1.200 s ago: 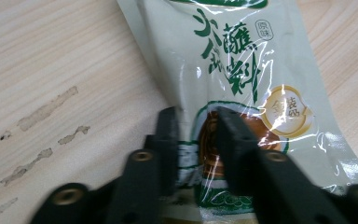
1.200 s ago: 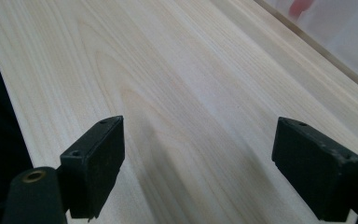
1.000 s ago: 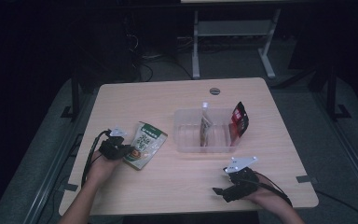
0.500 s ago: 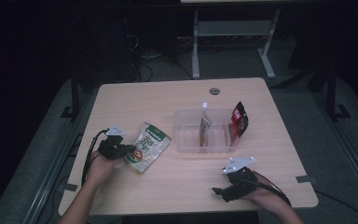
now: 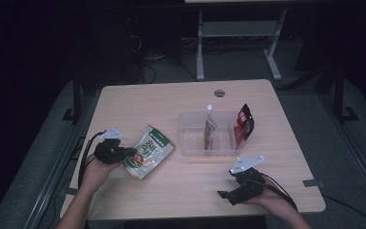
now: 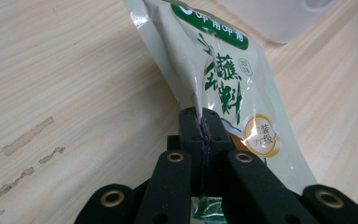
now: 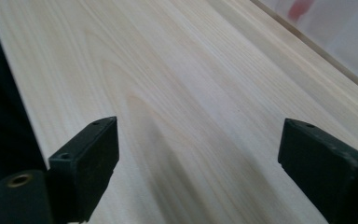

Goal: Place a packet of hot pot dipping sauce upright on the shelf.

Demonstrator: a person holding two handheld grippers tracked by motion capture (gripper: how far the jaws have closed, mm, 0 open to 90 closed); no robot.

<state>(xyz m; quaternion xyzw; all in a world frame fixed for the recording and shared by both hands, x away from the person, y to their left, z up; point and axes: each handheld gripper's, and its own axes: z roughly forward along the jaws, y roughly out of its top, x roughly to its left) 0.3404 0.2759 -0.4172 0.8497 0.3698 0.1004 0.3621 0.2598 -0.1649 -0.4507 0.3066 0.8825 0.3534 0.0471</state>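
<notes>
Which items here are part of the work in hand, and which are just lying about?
In the job:
- green snack pouch, pinched in the left gripper
- clear plastic bin, probably the destination

Lying about:
- red packet at the bin's right end
- right gripper, jaws open and holding nothing

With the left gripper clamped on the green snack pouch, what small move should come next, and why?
Probably lift the green pouch a little higher and carry it toward the clear plastic bin. The left gripper is shut on the pouch's edge, the pouch hangs tilted near the table, and the bin has free room. The right gripper rests open, holding nothing.
</notes>
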